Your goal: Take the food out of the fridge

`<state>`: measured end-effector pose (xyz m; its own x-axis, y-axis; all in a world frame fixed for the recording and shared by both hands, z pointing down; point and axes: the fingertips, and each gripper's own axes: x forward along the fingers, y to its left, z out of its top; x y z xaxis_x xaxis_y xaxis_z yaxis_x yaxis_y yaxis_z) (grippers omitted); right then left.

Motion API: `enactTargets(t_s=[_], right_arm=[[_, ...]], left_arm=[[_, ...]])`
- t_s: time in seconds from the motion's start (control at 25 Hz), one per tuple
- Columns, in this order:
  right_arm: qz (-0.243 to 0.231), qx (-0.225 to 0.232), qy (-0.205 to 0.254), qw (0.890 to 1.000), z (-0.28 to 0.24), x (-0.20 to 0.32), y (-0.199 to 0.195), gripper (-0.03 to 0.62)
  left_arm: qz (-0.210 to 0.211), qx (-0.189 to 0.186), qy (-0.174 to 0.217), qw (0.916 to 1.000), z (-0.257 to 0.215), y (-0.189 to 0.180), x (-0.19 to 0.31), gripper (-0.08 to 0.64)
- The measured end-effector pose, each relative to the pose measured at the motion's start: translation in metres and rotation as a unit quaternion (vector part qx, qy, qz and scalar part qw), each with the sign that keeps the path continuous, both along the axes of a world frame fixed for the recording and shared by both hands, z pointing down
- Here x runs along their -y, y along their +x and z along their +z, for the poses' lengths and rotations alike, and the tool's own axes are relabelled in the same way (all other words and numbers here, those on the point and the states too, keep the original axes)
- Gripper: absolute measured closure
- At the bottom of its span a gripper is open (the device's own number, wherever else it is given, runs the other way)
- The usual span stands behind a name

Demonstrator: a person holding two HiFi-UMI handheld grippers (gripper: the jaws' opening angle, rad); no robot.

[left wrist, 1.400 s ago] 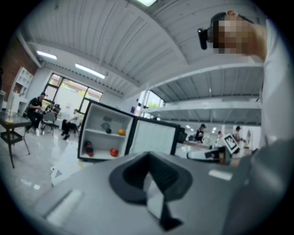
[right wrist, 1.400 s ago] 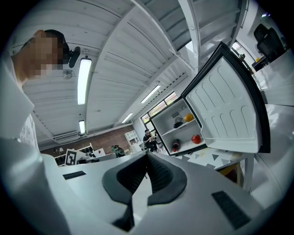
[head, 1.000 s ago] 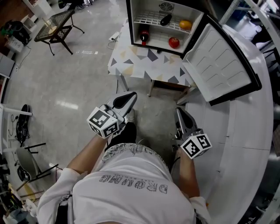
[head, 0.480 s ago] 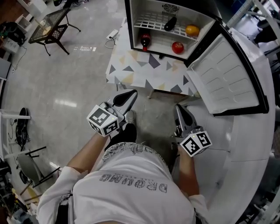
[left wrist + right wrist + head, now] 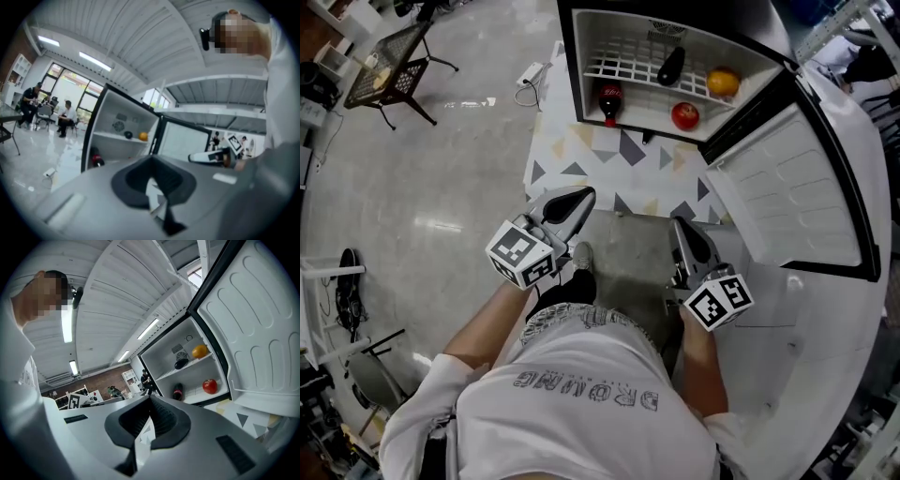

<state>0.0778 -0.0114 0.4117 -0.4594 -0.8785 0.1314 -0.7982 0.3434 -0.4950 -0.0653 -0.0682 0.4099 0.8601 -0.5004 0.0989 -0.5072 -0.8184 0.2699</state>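
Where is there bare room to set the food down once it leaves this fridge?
The tabletop in front of the fridge is bare, from its left edge to the door. Inside, the floor between bottle and apple is free, as is the wire shelf's left half; its right half holds the eggplant and orange.

both arms reach forward from the torso, the left forearm [image 5: 483, 333] angled inward and the right forearm [image 5: 701, 370] nearly straight. the left gripper [image 5: 577, 199] points ahead, about level, its jaws closed together with nothing between them; its marker cube [image 5: 523, 255] sits just above the hand. the right gripper [image 5: 681, 227] is held alongside, well apart from the left, jaws likewise together and empty, its cube [image 5: 719, 302] over the wrist.
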Motion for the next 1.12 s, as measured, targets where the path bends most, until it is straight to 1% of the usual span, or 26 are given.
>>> enactTargets(t_s=[0.28, 0.48, 0.92, 1.12], right_arm=[[0.02, -0.006, -0.005, 1.0, -0.003, 0.05, -0.009, 0.602], [0.034, -0.007, -0.008, 0.999, -0.004, 0.078, -0.015, 0.602], [0.057, -0.012, -0.006, 0.998, -0.006, 0.112, -0.018, 0.601], [0.06, -0.009, -0.005, 0.998, -0.009, 0.121, -0.015, 0.601]], left_arm=[[0.027, 0.001, -0.001, 0.9996, -0.002, -0.002, 0.052, 0.552], [0.05, 0.004, 0.006, 0.9987, -0.003, -0.001, 0.081, 0.552], [0.082, -0.005, 0.026, 0.9963, -0.016, 0.006, 0.122, 0.552], [0.089, 0.002, 0.035, 0.9954, -0.019, 0.012, 0.134, 0.552]])
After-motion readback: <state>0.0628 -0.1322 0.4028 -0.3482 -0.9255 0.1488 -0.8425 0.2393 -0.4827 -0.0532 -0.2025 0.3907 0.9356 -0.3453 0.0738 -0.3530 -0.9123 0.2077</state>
